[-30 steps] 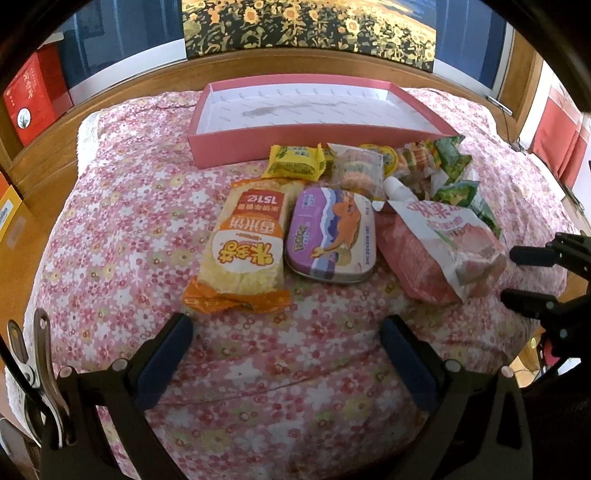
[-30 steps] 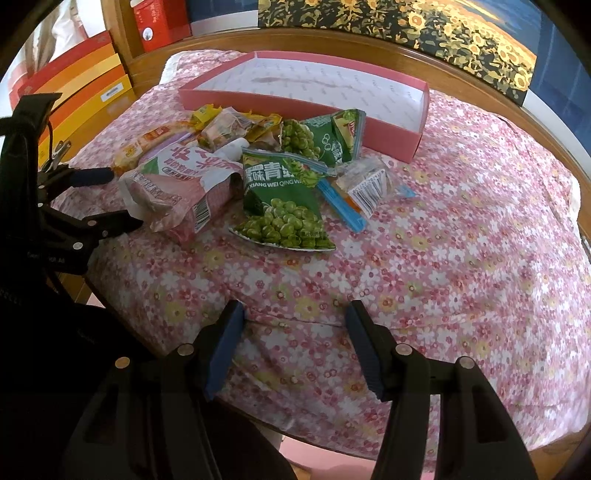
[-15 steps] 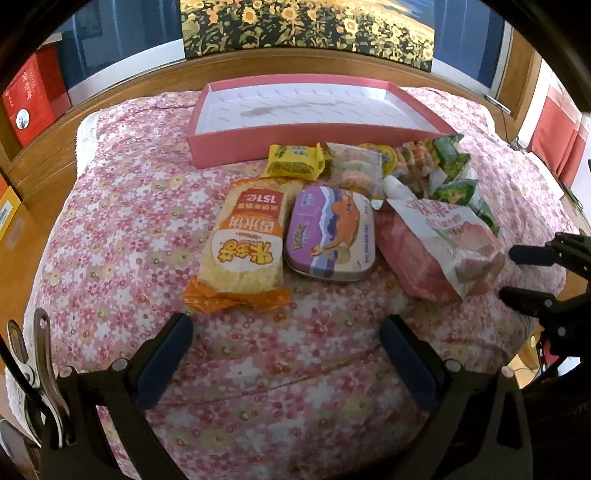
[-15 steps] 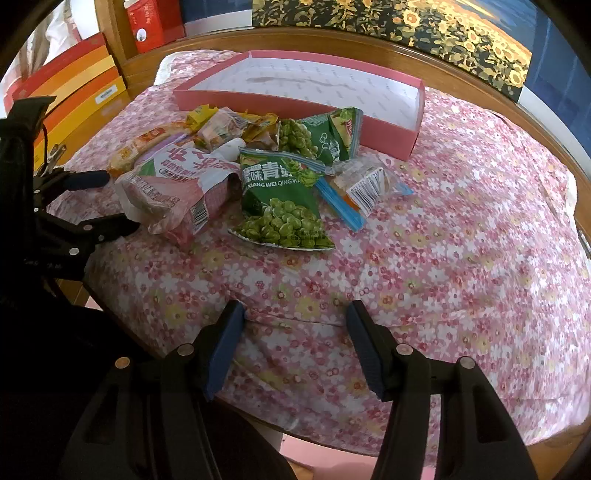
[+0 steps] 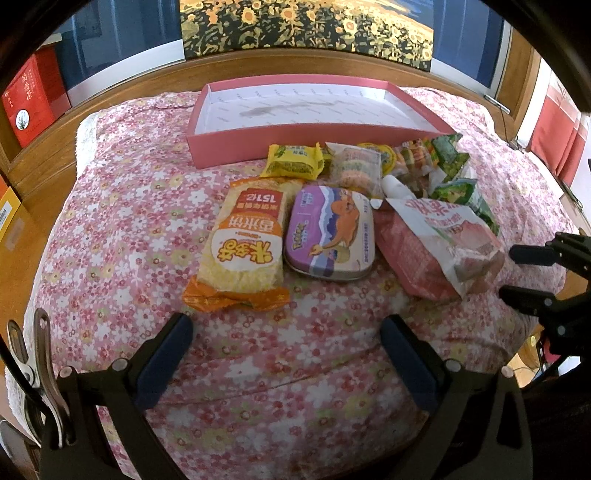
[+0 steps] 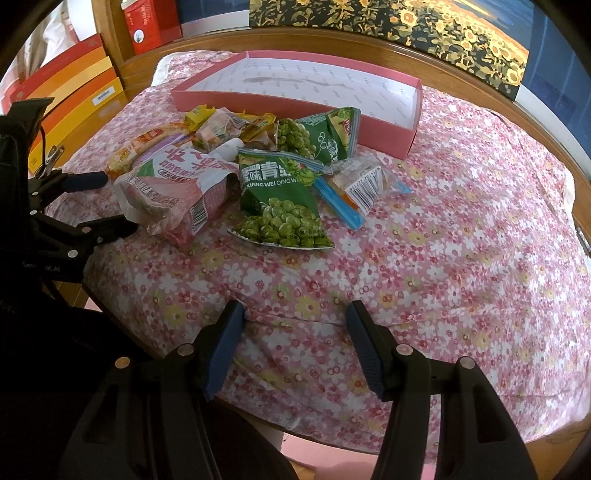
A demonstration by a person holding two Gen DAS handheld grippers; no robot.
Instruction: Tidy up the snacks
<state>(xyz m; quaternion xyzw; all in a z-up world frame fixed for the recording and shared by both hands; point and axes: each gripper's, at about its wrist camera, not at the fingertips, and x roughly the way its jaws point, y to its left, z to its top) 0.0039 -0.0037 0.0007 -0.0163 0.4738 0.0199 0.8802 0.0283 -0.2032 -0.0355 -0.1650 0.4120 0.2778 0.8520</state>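
A pile of snacks lies on a floral cloth in front of an empty pink box (image 5: 236,142) (image 6: 384,136). In the left wrist view I see an orange rice-cracker bag (image 5: 243,247), a purple tin (image 5: 330,234), a pink-and-white bag (image 5: 436,247) and a small yellow packet (image 5: 293,160). In the right wrist view a green pea bag (image 6: 279,201) lies nearest, with the pink-and-white bag (image 6: 173,188) left of it. My left gripper (image 5: 286,360) is open and empty, short of the rice-cracker bag. My right gripper (image 6: 295,343) is open and empty, short of the pea bag.
The cloth (image 5: 110,229) covers a round wooden-rimmed table. Red and orange boxes (image 6: 70,88) stand to the left. A sunflower picture (image 5: 306,26) hangs behind. A clear packet with a barcode (image 6: 364,182) and a blue strip (image 6: 338,201) lie right of the pea bag.
The right wrist view has crept slightly forward toward the snacks. The left gripper has barely moved. Both stay open.
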